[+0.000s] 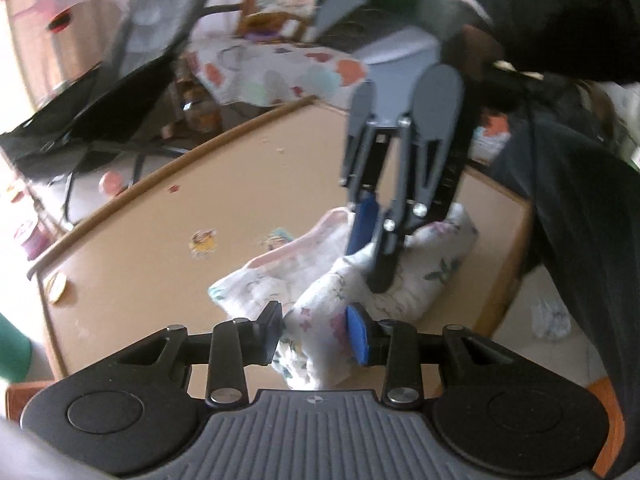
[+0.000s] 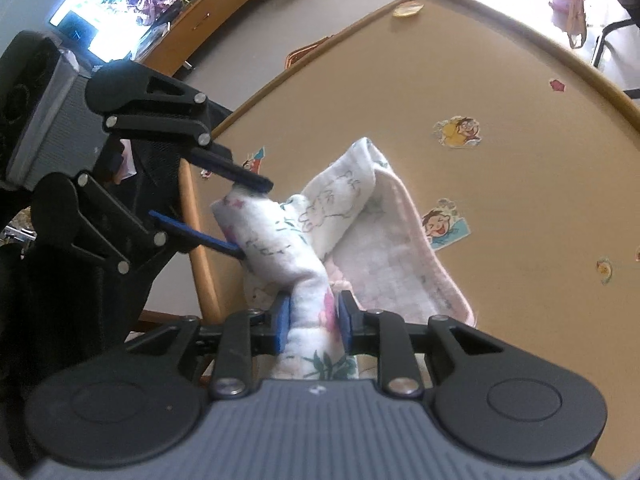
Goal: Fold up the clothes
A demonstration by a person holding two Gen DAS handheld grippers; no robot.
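Floral cloth (image 2: 280,240) is lying bunched on the surface (image 2: 500,184) while I am clamping it in my left claw (image 1: 316,334) and right claw (image 2: 312,322), mid-fold; next I judge laying the gathered edge flat.

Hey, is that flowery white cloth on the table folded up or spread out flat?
Folded and bunched, not flat: the cloth lies in doubled layers, one rolled end pinched by both the left gripper and right gripper.

1. Left gripper (image 1: 314,334): black linkage arms with silver screw heads, a ribbed grey housing and round black discs at each side.
2. Right gripper (image 2: 313,328): same build, with blue pads (image 2: 282,326).
3. The person wears black clothing (image 1: 592,216).
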